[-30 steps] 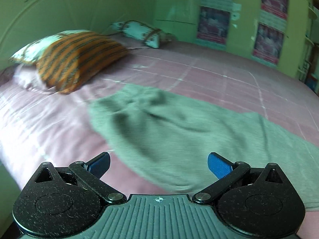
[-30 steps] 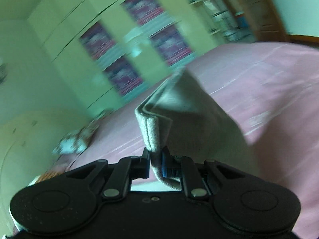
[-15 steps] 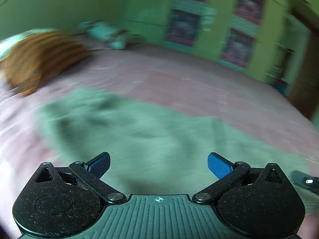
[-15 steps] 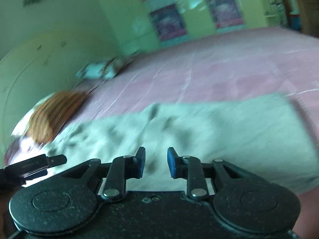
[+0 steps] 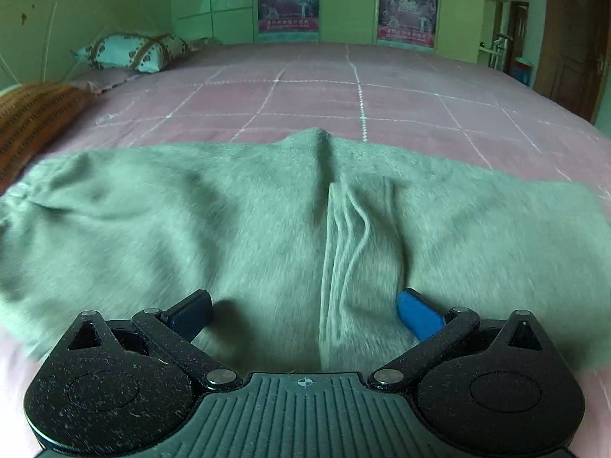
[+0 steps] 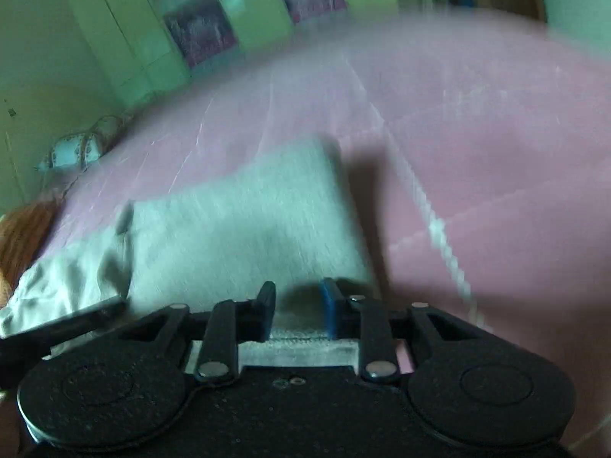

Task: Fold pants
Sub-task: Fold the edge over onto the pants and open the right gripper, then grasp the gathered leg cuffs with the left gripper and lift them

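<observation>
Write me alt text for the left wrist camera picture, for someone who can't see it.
Grey-green pants lie spread across a pink bedspread, a folded ridge running up their middle. The left gripper sits low over them, jaws wide open and holding nothing. Beyond are pillows and green walls with posters.

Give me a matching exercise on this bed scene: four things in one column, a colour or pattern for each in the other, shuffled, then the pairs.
Things:
1. pants
2. bedsheet
3. near pillow
4. far pillow

Looks:
A. pink with pale grid lines
B. orange and brown stripes
C. grey-green
D. pale blue-white with brown bands

Pairs: 1-C, 2-A, 3-B, 4-D
</observation>
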Demonstrator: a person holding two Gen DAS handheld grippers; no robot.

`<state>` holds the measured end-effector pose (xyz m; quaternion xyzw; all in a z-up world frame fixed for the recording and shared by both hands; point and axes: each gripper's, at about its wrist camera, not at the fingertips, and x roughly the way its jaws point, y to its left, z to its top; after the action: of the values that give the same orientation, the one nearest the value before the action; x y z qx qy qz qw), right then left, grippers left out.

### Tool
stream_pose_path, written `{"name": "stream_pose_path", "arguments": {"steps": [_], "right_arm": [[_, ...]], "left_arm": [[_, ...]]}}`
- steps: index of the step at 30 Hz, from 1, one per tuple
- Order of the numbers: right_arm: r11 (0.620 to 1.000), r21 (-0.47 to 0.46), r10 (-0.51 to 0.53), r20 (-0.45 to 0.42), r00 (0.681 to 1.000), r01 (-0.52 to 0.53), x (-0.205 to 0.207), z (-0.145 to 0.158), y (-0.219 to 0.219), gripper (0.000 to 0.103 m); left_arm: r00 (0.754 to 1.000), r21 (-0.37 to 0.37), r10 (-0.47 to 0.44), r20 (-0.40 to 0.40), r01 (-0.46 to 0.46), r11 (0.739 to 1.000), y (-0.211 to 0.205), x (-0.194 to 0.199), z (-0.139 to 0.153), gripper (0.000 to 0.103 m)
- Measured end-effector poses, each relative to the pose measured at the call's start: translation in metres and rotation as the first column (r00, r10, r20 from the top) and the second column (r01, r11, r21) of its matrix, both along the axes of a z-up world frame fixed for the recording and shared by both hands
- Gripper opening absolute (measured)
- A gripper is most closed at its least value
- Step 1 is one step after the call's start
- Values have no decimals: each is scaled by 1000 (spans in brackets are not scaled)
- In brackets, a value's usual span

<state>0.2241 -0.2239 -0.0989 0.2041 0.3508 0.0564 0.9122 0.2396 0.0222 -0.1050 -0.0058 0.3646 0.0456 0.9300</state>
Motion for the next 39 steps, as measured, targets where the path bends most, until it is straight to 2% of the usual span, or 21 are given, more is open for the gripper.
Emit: {"name": "stream_pose_path", "arguments": {"steps": [2,3,5,8,10,12,13,14,16,19,21,22,23,25,27,29,32,34,36,37,39], "right_arm": [[1000,7,3,34,999,-3,-2,7,-6,18],[1000,11,-9,78,997,8,-3,14,-9,20],[1000,6,-8,135,991,7,8,26,-15,20],[999,-40,-12,99,995,16,48,37,-18,20],[998,-60,5,75,997,-1,76,37,-16,16],[995,-97,30,-10,999,-31,103,24,-10,13],[993,-109,34,-55,998,-40,113,15,-9,12],[992,-109,54,-98,994,-64,123,4,-9,10],[993,-95,65,-72,995,-72,118,7,-8,9],[995,-83,57,38,998,-53,84,25,-16,14],[997,-60,57,79,995,-52,58,28,-21,15],[996,-55,68,92,993,-64,51,24,-21,15],[994,-77,83,81,993,-77,47,17,-18,15],[988,-123,90,-26,996,-93,52,-5,-10,14],[989,-119,83,-8,997,-83,46,4,-9,14],[994,-85,68,45,997,-64,32,20,-13,18],[993,-94,83,102,991,-74,8,33,-8,21],[982,-151,126,68,990,-114,-1,23,1,23],[972,-180,149,-42,988,-154,4,0,7,22],[971,-189,144,-21,989,-146,-1,3,9,21],[979,-146,146,20,989,-142,-10,19,5,21]], "left_arm": [[999,-36,30,14,-30,999,8,-1,10,103],[996,-34,61,64,-59,998,14,0,21,103],[989,-40,52,139,-47,998,13,9,42,103],[989,-92,5,147,9,996,5,41,57,103],[994,-72,-1,108,9,997,-2,62,48,103],[997,22,74,-8,-73,997,2,85,20,103],[995,4,91,-45,-91,996,11,87,5,103],[995,-57,94,-24,-96,994,23,81,-2,103],[992,-54,129,-7,-129,990,33,71,0,103],[978,-62,207,17,-206,977,52,59,10,103],[981,-80,193,18,-191,978,61,58,7,103],[986,-43,169,-7,-169,985,58,61,0,103],[988,-5,150,-32,-150,989,53,64,-10,103],[989,-5,148,-24,-148,989,51,64,-9,103],[988,-27,151,-15,-151,988,53,51,1,103],[988,-53,151,27,-149,987,53,31,14,103],[992,-88,124,38,-120,989,51,3,14,103],[995,-64,101,-1,-100,993,50,-2,-3,103],[996,-64,92,6,-92,994,53,-8,-6,103],[996,-61,92,5,-92,994,54,-11,0,103],[995,-43,97,26,-96,994,58,-24,11,103]]}}
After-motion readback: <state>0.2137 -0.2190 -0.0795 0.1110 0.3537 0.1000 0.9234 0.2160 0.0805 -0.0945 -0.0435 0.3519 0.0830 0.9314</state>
